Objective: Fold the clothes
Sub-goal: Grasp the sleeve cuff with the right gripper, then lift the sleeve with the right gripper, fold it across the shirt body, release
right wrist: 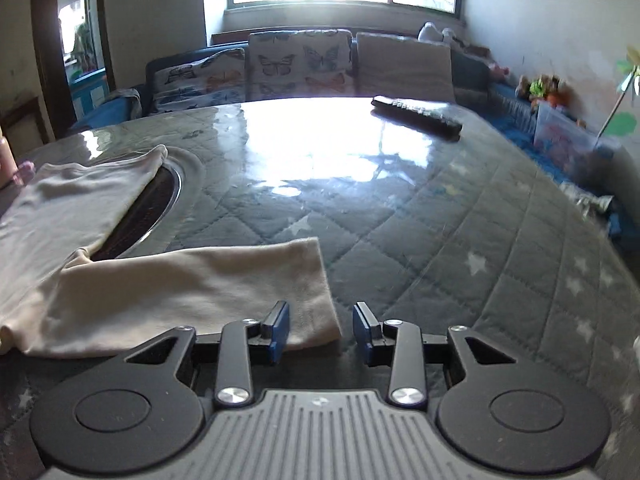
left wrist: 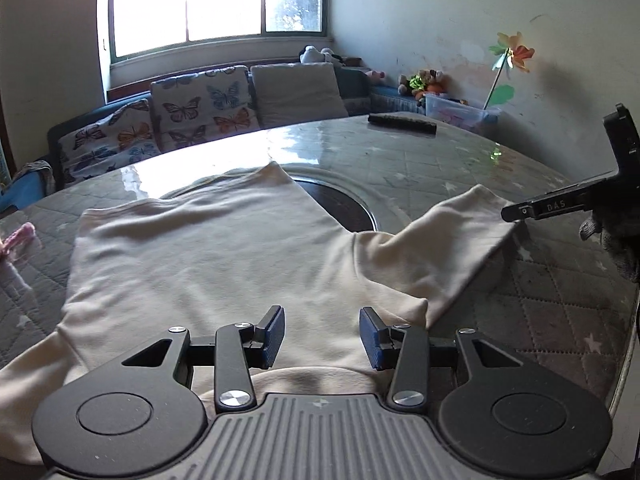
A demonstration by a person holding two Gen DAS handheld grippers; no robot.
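A cream long-sleeved top (left wrist: 208, 256) lies flat on the quilted table (left wrist: 540, 304). The left gripper (left wrist: 322, 334) hovers over it, jaws apart and empty. The right gripper (right wrist: 321, 330), also spread, sits at the cuff (right wrist: 316, 292); a clear storage box (left wrist: 460, 114) holds unidentifiable items at two o'clock.

Cream shirt (left wrist: 208, 256), plain, unpatterned. Grey quilted table cover (right wrist: 460, 248), diamond-stitched, scattered with pale stars, under a glossy clear sheet. Dark brown round inset (left wrist: 340, 204) ringed in silver. Black remote (right wrist: 416, 118). Black left gripper (left wrist: 322, 336) and right gripper (right wrist: 321, 332), blue pads (left wrist: 370, 338), grey ribbed bodies, silver screws. White cushions (left wrist: 200, 106) printed with orange, blue and black butterflies; beige plain cushion (left wrist: 298, 90). Dark blue sofa (right wrist: 116, 110). Yellow, orange and green pinwheel (left wrist: 512, 54). Off-white stained wall (left wrist: 460, 20).
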